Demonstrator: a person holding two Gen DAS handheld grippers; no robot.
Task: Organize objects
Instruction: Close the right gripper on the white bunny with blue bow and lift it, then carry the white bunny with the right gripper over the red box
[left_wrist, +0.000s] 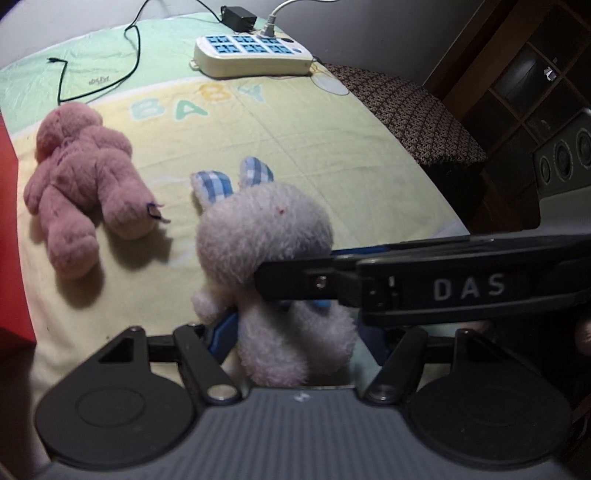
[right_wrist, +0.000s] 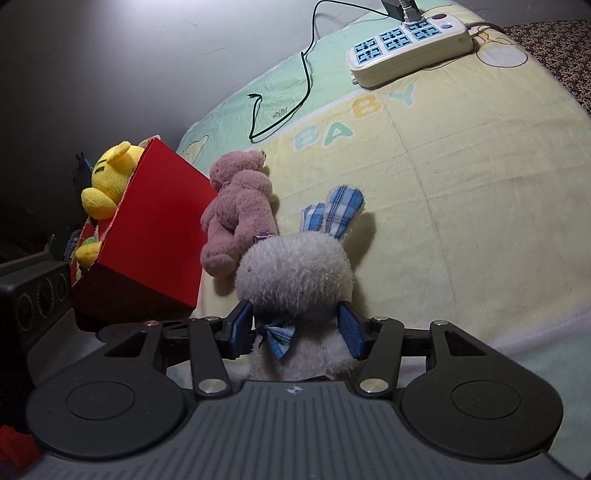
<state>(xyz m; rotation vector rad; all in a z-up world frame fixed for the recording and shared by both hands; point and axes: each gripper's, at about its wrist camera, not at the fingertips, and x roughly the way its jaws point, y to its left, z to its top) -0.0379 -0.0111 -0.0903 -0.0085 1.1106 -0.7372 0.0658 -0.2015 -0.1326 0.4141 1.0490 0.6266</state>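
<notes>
A white plush bunny (left_wrist: 266, 236) with blue checked ears stands upright on the yellow BABY blanket (left_wrist: 314, 140). My left gripper (left_wrist: 295, 332) is shut on its lower body; one blue pad presses the bunny's side and the other is hidden behind the right gripper. In the right wrist view my right gripper (right_wrist: 297, 328) is open. Its blue pads flank the bunny (right_wrist: 295, 273) at the neck, by the blue bow. One of its black fingers (left_wrist: 295, 284) reaches in from the right. A pink teddy (left_wrist: 85, 184) (right_wrist: 240, 206) lies to the left. Beside it a red box (right_wrist: 155, 229) holds a yellow plush (right_wrist: 110, 177).
A white power strip (left_wrist: 251, 55) (right_wrist: 406, 51) and a black cable (left_wrist: 136, 48) lie at the blanket's far end. A dark patterned cushion (left_wrist: 413, 110) and dark wooden shelves (left_wrist: 517, 74) stand to the right. A dark device with round openings (right_wrist: 37, 295) is at the left.
</notes>
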